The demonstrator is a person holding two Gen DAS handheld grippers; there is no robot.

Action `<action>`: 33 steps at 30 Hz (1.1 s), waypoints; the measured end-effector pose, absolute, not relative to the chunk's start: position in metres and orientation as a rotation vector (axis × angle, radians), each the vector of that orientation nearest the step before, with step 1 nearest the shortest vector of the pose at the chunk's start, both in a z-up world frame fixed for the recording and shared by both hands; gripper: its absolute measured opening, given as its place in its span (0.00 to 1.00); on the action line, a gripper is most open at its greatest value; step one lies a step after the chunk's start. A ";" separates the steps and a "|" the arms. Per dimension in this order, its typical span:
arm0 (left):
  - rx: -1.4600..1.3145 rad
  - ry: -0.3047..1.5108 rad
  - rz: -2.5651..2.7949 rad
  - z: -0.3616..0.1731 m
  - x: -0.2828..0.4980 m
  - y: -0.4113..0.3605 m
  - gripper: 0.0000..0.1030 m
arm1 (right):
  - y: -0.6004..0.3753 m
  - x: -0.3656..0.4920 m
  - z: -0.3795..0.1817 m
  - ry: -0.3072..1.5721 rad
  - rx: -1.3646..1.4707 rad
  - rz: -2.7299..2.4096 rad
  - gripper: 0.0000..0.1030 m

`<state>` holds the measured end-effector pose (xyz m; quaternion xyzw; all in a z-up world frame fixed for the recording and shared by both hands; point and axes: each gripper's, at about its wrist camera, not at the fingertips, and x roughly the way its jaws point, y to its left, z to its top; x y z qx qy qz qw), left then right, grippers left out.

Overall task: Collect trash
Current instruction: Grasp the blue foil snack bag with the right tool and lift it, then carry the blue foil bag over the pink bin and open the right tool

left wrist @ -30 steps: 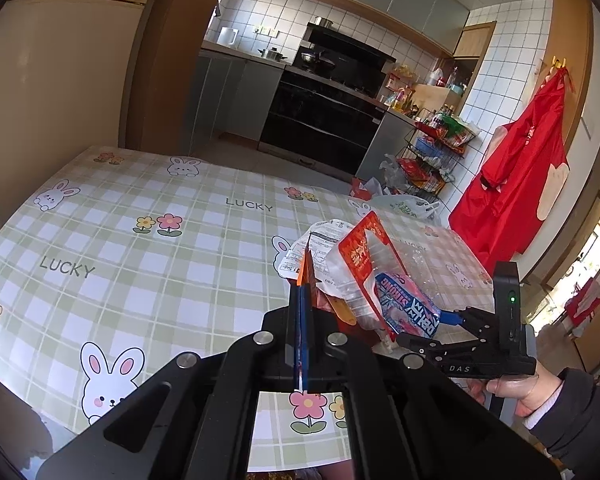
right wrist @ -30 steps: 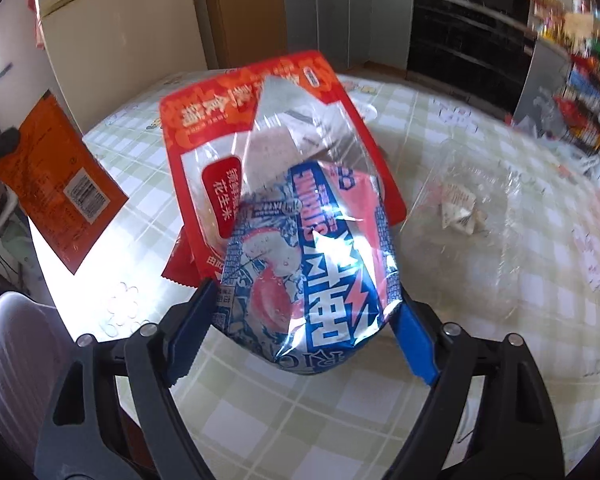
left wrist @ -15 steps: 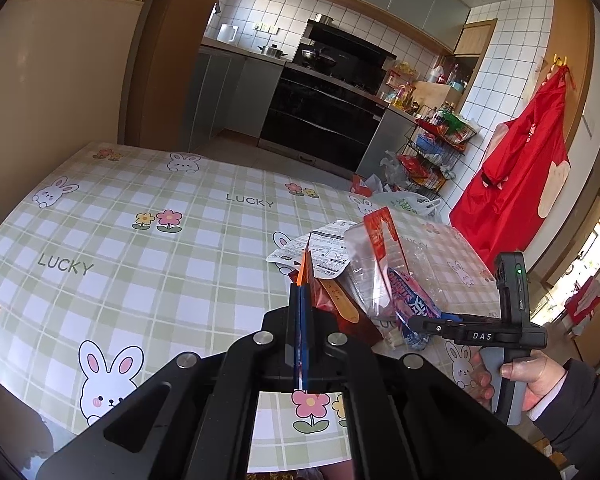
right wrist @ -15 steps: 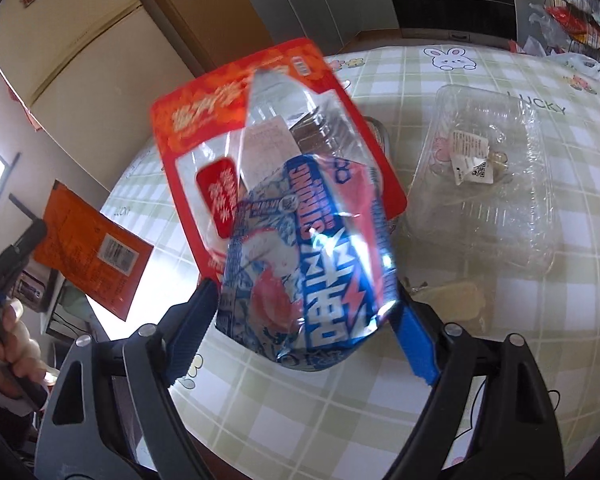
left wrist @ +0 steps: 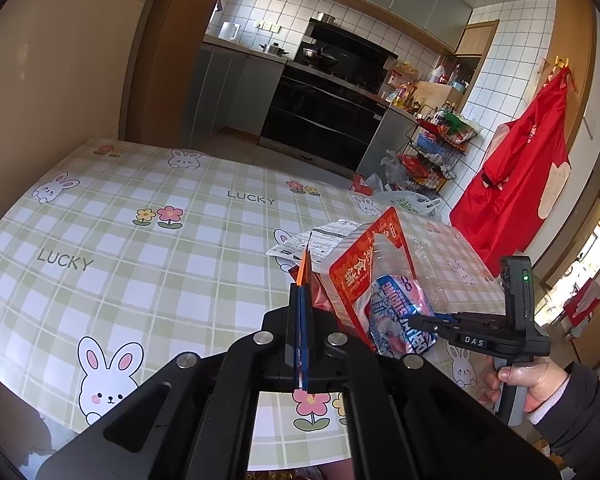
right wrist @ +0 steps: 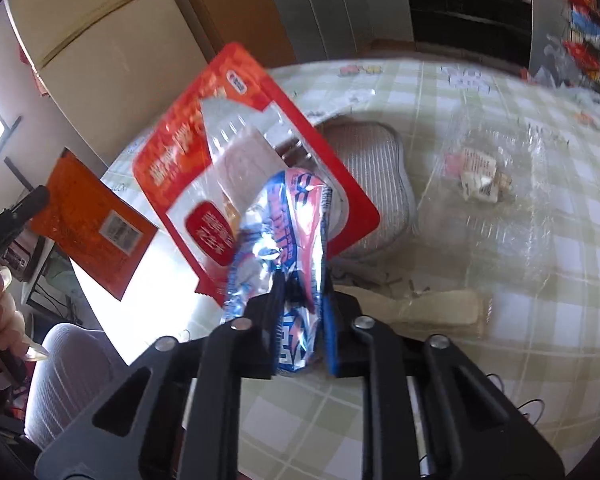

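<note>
My left gripper is shut on a flat orange wrapper, seen edge-on here and face-on as the orange wrapper in the right wrist view. My right gripper is shut on a crumpled blue-and-pink snack wrapper. A red-and-clear bag stands up behind it, its lower edge hidden by the wrapper. From the left wrist view the right gripper holds the blue-and-pink wrapper and the red bag just right of my left fingers, above the table.
On the checked tablecloth lie a clear plastic tray with scraps, a grey ribbed tray and a beige wrapper. A printed paper lies behind the bags. A person's hand grips the right handle.
The right gripper's jaws have closed from wide apart onto the blue-and-pink wrapper, crumpling it. The right view has tilted slightly. The left gripper and its orange wrapper have not moved.
</note>
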<state>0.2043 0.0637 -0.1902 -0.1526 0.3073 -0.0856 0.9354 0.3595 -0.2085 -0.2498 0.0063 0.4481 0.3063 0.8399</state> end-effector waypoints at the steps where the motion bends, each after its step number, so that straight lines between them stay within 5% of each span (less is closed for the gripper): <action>1: -0.312 0.626 -0.174 -0.190 0.204 0.064 0.00 | -0.208 0.358 -0.245 0.930 0.004 0.639 0.09; 17: -0.310 0.578 -0.168 -0.166 0.190 0.072 0.00 | -0.203 0.326 -0.174 0.743 -0.059 0.597 0.08; 33: -0.271 0.469 -0.169 -0.108 0.114 0.073 0.00 | -0.196 0.195 -0.139 0.668 -0.001 0.645 0.08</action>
